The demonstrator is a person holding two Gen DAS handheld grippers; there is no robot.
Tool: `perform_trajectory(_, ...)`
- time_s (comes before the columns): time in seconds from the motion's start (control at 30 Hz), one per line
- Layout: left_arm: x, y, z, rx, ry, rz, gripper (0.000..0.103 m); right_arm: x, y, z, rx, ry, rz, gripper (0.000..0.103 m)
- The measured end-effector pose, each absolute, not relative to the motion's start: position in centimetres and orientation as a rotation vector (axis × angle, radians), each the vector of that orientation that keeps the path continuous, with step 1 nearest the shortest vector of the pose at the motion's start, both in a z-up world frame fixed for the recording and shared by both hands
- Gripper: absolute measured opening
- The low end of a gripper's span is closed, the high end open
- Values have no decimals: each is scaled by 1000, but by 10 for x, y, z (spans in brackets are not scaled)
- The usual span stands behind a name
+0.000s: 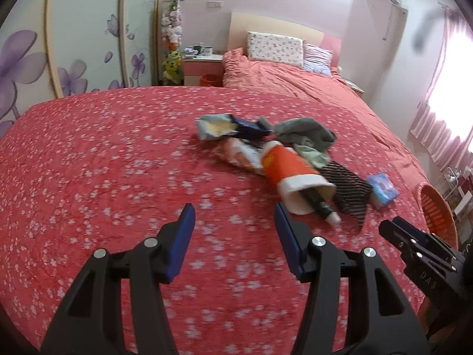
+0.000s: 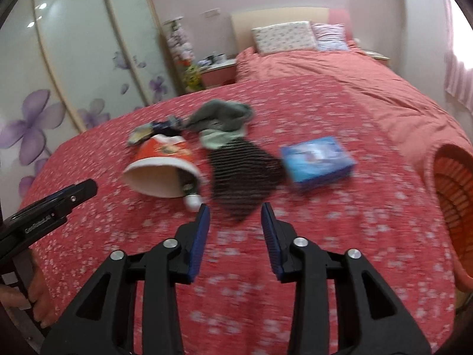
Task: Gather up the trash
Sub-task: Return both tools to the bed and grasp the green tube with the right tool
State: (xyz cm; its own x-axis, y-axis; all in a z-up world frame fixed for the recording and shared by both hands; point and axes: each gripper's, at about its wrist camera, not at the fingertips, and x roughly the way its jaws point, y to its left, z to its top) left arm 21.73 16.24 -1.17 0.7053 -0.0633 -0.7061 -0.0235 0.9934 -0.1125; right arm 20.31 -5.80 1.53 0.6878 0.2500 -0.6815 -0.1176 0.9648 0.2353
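Hovering above the floral bedspread (image 1: 103,153), both the left tongs (image 1: 235,222) and the right tongs (image 2: 235,216) are released and empty. The trash lies mid-bed: a tipped paper cup (image 1: 288,171) with a bottle (image 1: 320,204) inside, wrappers (image 1: 218,127), a blue box (image 2: 317,161). Judging by reach, grip the cup's rim squarely, keeping clear of the striped cloth (image 2: 242,177), then carry it to the orange basket (image 2: 452,183).

A red paper cup (image 1: 291,174) lies on its side at frame centre, a dark bottle (image 1: 320,205) inside; crumpled wrappers (image 1: 233,136) behind, a blue box (image 1: 382,189) right.
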Motion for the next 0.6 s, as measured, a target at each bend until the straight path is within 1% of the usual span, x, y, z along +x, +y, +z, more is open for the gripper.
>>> perform_trajectory(0.03,217,167,-12,-117,786,-15,55,205,-53,15,181,790,221,35)
perform_trajectory(0.1,218,177,-12,-118,780,6,55,214,-41,12,184,803,249,29)
perform_trajectory(0.2,221,191,-13,-127,778,29,56,224,-28,7,191,824,279,23)
perform_trajectory(0.27,222,199,-15,-133,779,38,57,230,-21,5,186,838,287,21)
perform_trajectory(0.6,226,217,-26,-165,797,29,58,251,-8,-4,128,868,251,21)
